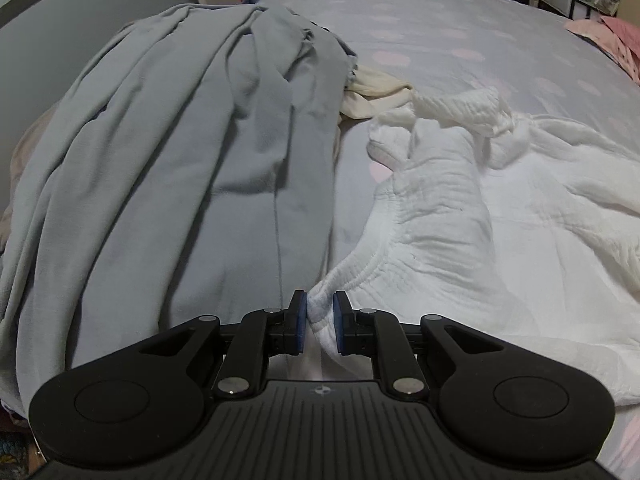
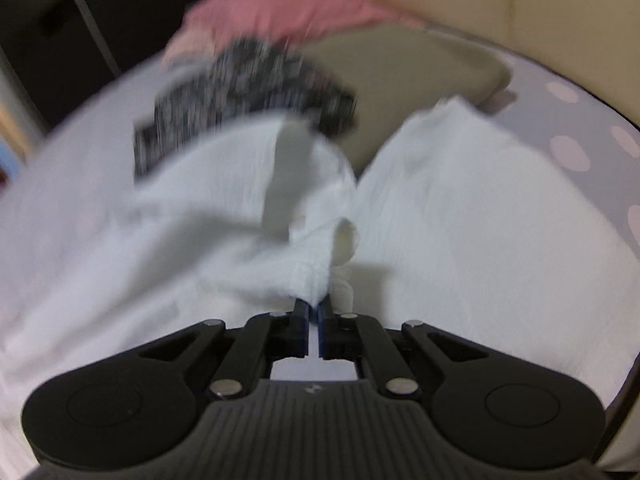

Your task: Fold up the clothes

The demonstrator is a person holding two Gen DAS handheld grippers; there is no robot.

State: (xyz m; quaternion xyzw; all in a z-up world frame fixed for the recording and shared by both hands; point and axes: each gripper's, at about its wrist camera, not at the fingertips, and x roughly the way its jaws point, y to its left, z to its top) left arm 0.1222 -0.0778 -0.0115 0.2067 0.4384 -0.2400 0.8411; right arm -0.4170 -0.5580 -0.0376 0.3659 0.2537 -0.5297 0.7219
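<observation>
**Bed contents, by position**

On the bed sheet [image 1: 460, 28]: draped garment [image 1: 180, 152] at left; crinkled garment [image 1: 480, 220] at right, its near edge beside the draped one. Between their far ends, a small bunched cloth [image 1: 372, 96]. Right wrist view, blurred: patterned item [image 2: 244, 96] behind the crinkled garment, a cushion [image 2: 408, 80] to its right.

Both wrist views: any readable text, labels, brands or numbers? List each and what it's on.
No readable text in either view.
Left gripper body: a small round emblem, no letters.
Right gripper body: a small mark, too small to read.
Black-and-white patterned cloth: motion-blurred; cannot tell if it is print or lettering.
White garment, grey garment, dotted bedsheet: no labels visible.
</observation>
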